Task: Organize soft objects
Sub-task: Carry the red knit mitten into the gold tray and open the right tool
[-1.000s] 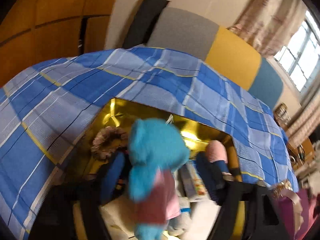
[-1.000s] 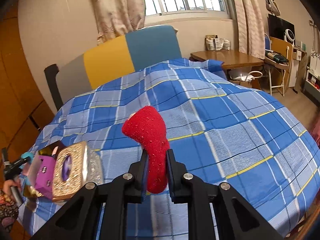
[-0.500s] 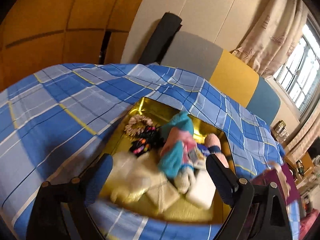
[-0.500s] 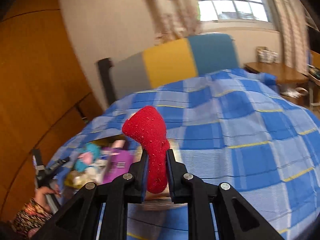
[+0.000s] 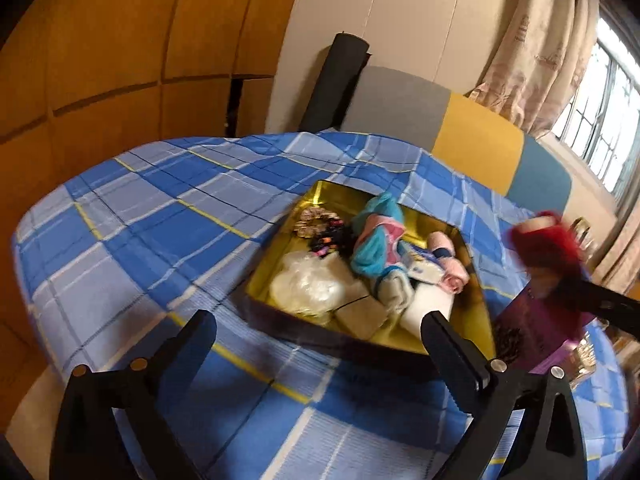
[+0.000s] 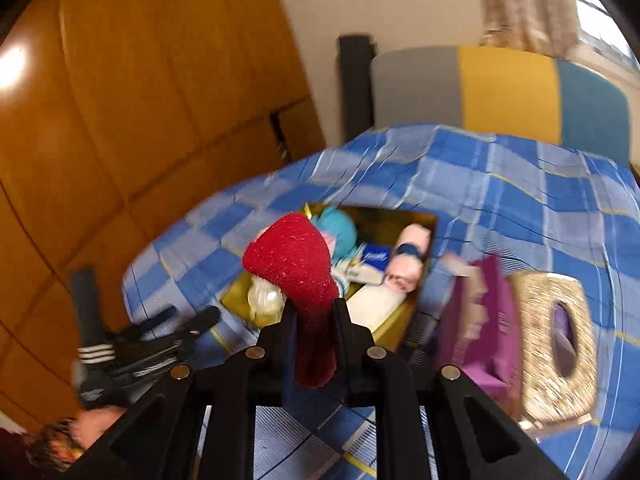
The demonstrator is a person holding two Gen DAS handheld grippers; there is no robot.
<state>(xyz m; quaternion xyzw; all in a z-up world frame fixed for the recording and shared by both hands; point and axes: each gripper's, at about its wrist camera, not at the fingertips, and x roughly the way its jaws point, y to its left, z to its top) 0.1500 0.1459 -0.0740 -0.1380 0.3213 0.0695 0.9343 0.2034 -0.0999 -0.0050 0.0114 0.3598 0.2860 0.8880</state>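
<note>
A gold tray (image 5: 272, 264) lies on the blue plaid bed and holds a blue and pink plush toy (image 5: 376, 236), a rolled pink sock (image 5: 448, 264), a white plastic bag (image 5: 308, 284) and a scrunchie (image 5: 316, 220). My left gripper (image 5: 318, 330) hangs in front of the tray's near wall; its jaws are opening wide with nothing between them. My right gripper (image 6: 314, 312) is shut on a red sock (image 6: 296, 264), which stands up between the fingers and hangs over the tray (image 6: 236, 298). The same red sock (image 5: 544, 244) shows blurred at the right of the left wrist view.
A purple box (image 6: 480, 320) and a glittery gold tissue box (image 6: 556, 340) stand right of the tray. A grey, yellow and blue headboard (image 5: 472, 140) backs the bed, with wooden wall panels (image 5: 100, 60) on the left. A person's hand (image 6: 92, 420) holds the left gripper (image 6: 176, 324).
The left gripper let go of the blue plush toy, which now lies in the tray, and drew back with its jaws widening. The right gripper swung left toward the tray with the red sock.
</note>
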